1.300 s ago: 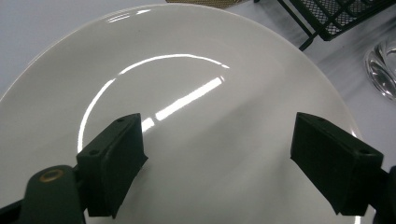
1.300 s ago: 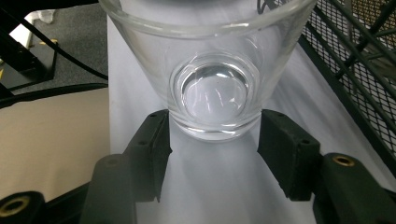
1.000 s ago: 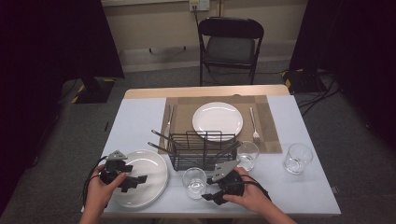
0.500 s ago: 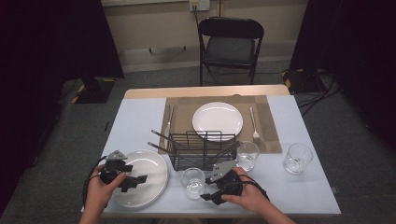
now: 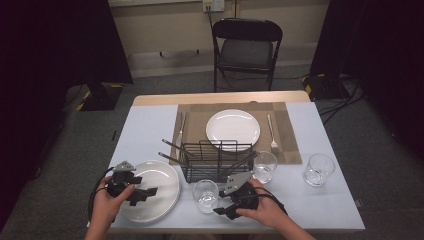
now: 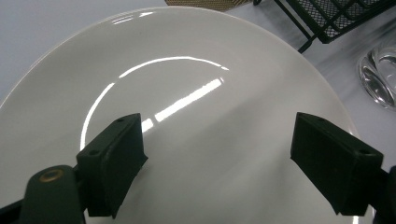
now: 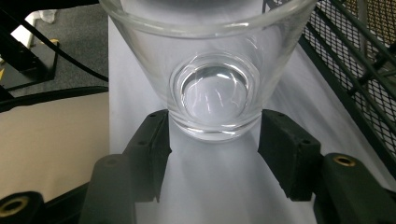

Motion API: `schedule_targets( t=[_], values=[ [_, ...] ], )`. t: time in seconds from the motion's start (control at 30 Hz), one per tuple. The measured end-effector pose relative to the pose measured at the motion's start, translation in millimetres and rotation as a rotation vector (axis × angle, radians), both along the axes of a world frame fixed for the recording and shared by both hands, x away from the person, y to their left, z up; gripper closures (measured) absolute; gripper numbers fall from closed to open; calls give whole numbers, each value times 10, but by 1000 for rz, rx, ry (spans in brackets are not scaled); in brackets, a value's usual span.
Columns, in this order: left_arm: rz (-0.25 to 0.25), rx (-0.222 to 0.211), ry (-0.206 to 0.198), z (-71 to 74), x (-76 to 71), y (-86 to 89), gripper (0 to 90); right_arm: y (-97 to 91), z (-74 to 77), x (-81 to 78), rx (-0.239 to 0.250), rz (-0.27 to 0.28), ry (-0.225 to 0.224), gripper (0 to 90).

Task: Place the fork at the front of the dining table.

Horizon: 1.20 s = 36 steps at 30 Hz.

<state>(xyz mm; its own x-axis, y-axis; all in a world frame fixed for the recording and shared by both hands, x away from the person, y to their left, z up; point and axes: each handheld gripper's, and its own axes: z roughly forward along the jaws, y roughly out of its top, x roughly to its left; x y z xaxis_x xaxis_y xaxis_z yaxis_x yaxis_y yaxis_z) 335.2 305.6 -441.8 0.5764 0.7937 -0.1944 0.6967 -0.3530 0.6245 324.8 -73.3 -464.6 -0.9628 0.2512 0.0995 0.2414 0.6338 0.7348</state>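
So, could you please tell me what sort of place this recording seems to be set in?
Probably a staged recording room, not a real dining room: a table with a placemat, plate and fork is laid out as one place setting, black curtains hang at the sides, and cables trail on the carpet.

We see the tabletop (image 5: 150, 125) evenly lit against dark surroundings; ceiling lights streak glare across the sharp near plate (image 6: 187, 116).

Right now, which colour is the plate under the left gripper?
White and glossy. The plate shows best in the left gripper view, beneath the left gripper.
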Motion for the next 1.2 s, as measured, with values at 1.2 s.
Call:
schedule_targets(
  t=[1.2],
  values=[
    [5,-8,0,8,-1,10,170,90,-10,15,4,16,-4,430]
  ],
)
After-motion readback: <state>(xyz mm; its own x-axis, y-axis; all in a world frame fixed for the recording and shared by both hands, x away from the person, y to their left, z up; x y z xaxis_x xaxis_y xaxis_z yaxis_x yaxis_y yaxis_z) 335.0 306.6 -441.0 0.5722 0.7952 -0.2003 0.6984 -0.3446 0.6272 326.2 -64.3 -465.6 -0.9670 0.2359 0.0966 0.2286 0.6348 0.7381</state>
